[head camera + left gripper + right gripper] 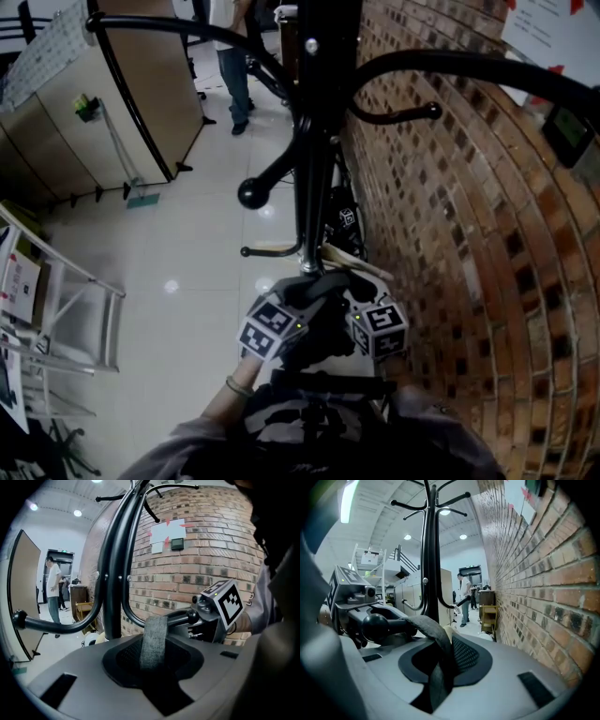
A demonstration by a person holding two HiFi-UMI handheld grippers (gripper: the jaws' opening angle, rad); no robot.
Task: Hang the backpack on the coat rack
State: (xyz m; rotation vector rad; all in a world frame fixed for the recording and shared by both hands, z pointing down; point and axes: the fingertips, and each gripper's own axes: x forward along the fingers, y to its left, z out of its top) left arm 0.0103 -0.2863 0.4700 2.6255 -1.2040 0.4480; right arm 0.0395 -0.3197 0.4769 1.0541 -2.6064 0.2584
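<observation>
The black coat rack [319,141] stands by the brick wall, its pole [112,588] rising just beyond the backpack [93,677]. The grey backpack top [511,667] fills the lower part of both gripper views and hides each gripper's own jaws. Its grey handle loop [154,639] arches over a low rack hook whose ball end [191,616] pokes out past the strap [433,634]. In the head view my left gripper [274,328] and right gripper [378,330] sit side by side at the backpack's top, holding it up at the hook [375,625].
A brick wall [469,234] runs close on the right. Other hooks [253,192] stick out of the rack above. A white metal frame [66,300] stands left, a beige partition [112,103] behind it. A person [234,66] stands farther off. A wooden stand [487,616] is by the wall.
</observation>
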